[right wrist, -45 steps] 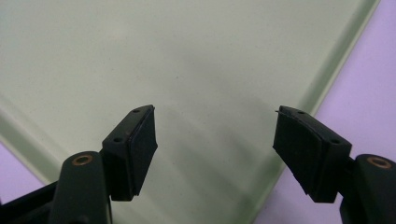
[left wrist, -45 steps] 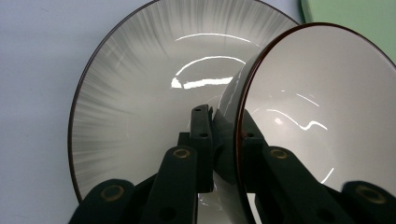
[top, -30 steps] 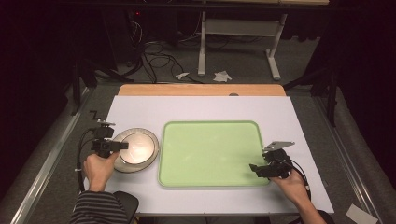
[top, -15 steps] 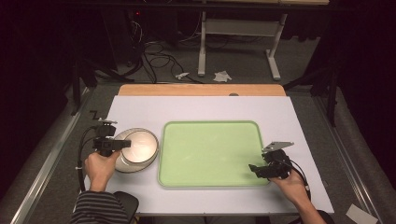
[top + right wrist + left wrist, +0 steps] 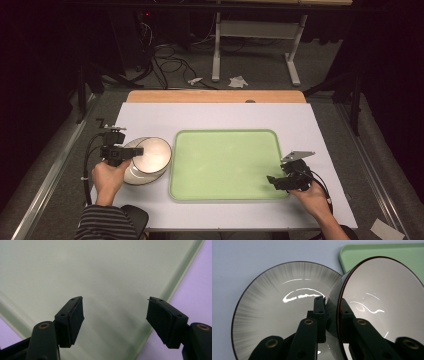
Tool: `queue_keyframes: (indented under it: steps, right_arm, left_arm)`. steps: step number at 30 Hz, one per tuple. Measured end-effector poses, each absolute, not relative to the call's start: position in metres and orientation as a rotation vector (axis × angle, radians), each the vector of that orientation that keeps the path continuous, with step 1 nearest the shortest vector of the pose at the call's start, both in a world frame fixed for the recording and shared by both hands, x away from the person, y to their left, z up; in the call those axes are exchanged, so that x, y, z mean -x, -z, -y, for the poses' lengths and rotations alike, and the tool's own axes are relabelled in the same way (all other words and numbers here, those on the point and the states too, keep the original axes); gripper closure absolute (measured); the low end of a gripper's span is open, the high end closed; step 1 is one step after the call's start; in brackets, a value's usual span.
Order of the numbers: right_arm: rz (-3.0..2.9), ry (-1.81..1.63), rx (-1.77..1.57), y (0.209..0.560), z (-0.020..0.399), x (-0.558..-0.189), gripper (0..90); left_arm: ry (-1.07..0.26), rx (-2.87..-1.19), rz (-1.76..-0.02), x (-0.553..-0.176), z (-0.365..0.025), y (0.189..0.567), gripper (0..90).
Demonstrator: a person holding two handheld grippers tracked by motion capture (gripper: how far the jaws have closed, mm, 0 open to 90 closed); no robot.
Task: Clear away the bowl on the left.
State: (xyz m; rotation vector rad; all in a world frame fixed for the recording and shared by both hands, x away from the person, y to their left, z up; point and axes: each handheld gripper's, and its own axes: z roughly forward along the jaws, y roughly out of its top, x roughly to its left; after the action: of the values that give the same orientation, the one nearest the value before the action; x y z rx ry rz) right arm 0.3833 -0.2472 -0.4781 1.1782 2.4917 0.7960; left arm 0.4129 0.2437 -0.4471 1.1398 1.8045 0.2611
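A white counter (image 5: 150,115) holds a pale green tray (image 5: 225,162) at its centre. Left of the tray, two grey bowls sit stacked. The left gripper (image 5: 329,312) has its fingers clamped on the rim of the upper bowl (image 5: 384,302), which is tilted up on edge — its far side reaches over the tray's near corner. The lower bowl (image 5: 274,307), streaked grey with a dark rim, rests flat on the counter beneath it. The right gripper (image 5: 115,317) hovers over the tray's right corner, fingers wide apart and holding nothing.
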Motion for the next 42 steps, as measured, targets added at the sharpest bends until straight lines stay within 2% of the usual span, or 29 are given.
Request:
queue_keyframes:
  steps: [15, 42]
  right_arm:
    - [-2.495, -0.789, -1.173, 0.478, 0.247, -0.384, 31.2]
    - [-2.479, -0.807, -1.192, 0.477, 0.25, -0.383, 31.3]
  left_arm:
    - [-0.204, -1.177, -1.755, -0.41, -0.23, 0.44, 81.4]
    - [-0.091, -1.32, -1.616, -0.413, -0.161, 0.423, 81.4]
